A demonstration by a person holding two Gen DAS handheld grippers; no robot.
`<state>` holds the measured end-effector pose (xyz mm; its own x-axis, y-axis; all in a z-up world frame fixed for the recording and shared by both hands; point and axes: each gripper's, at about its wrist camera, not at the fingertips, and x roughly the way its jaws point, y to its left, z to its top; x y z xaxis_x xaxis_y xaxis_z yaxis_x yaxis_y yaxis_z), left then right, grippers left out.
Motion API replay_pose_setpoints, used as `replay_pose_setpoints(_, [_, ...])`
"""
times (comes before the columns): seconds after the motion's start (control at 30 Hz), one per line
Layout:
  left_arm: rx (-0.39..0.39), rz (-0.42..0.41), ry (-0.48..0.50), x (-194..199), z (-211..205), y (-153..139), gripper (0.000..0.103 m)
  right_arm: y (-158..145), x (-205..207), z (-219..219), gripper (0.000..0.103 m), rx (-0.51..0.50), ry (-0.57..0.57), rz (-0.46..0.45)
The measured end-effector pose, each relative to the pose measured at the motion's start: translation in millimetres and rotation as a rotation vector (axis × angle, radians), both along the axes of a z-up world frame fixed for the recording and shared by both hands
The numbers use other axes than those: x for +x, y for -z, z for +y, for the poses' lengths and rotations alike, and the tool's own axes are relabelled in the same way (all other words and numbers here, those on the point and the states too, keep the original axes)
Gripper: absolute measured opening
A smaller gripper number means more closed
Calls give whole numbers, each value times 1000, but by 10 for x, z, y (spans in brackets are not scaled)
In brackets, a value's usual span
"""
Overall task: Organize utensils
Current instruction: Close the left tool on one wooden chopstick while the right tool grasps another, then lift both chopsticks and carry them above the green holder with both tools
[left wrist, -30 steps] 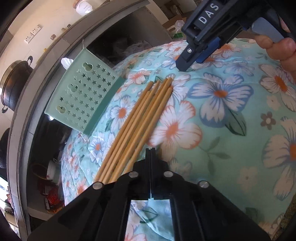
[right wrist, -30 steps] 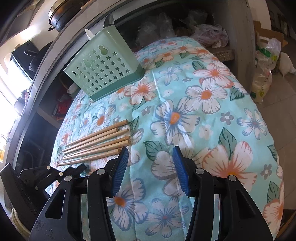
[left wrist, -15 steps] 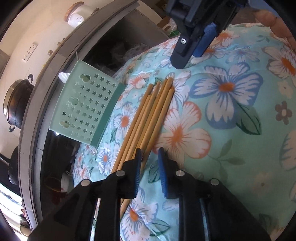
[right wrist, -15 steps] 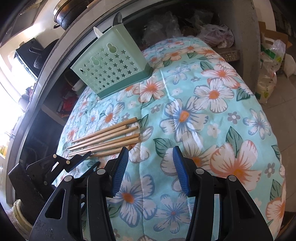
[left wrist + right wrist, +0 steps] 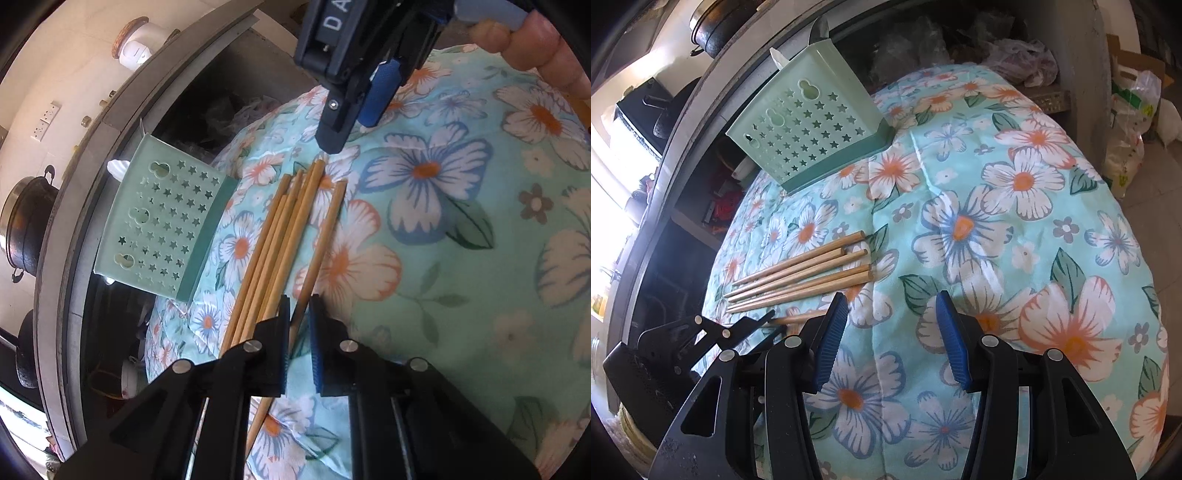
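Several wooden chopsticks [image 5: 280, 236] lie side by side on the floral cloth, also seen in the right wrist view [image 5: 801, 273]. One chopstick [image 5: 321, 243] lies slightly apart to the right and runs between the fingers of my left gripper [image 5: 299, 310], whose jaws stand a little apart around it. A green utensil holder with star holes [image 5: 162, 218] lies on its side beyond the chopsticks; it shows in the right wrist view [image 5: 809, 129] too. My right gripper [image 5: 890, 306] is open and empty, hovering near the thick ends of the chopsticks.
The table is covered by a turquoise floral cloth [image 5: 1015, 229]. A grey counter edge [image 5: 74, 177] runs behind it, with dark pots [image 5: 26, 218] beyond. Plastic bags [image 5: 1134, 110] sit on the floor to the right.
My left gripper opened from shut and moved forward, and its fingers now straddle one chopstick, which has shifted apart from the bundle. My right gripper came closer over the chopstick ends.
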<state>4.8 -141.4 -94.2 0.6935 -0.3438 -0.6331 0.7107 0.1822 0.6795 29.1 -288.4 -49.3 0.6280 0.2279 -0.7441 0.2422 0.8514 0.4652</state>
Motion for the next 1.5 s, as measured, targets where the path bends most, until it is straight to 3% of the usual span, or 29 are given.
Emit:
replay_pose_setpoints(0.23, [-115, 148, -72, -106, 238, -179, 20, 6, 14, 15, 48, 36, 3, 1])
replay_pose_setpoints(0.43, [-135, 137, -44, -144, 97, -220, 26, -53, -35, 11, 48, 47, 3, -19])
replay_pose_setpoints(0.67, [-84, 170, -13, -19, -291, -102, 26, -60, -127, -122, 48, 97, 23, -35])
replay_pose_setpoints(0.8, [-105, 226, -30, 55, -364, -119, 14, -51, -116, -195, 49, 141, 37, -42])
replay_pose_setpoints(0.97, [-146, 167, -45, 84, -322, -286, 12, -78, -115, -215, 47, 166, 80, -70])
replay_pose_setpoints(1.2, [-348, 82, -194, 445, 12, -941, 7, 20, -28, -161, 40, 341, 76, -71])
replay_pose_setpoints(1.4, [-584, 67, -372, 782, 571, -1446, 5, 193, 167, -45, 38, 421, 109, -2])
replay_pose_setpoints(1.5, [-689, 102, -460, 893, 898, -1566, 5, 273, 257, -25, 37, 438, 150, 26])
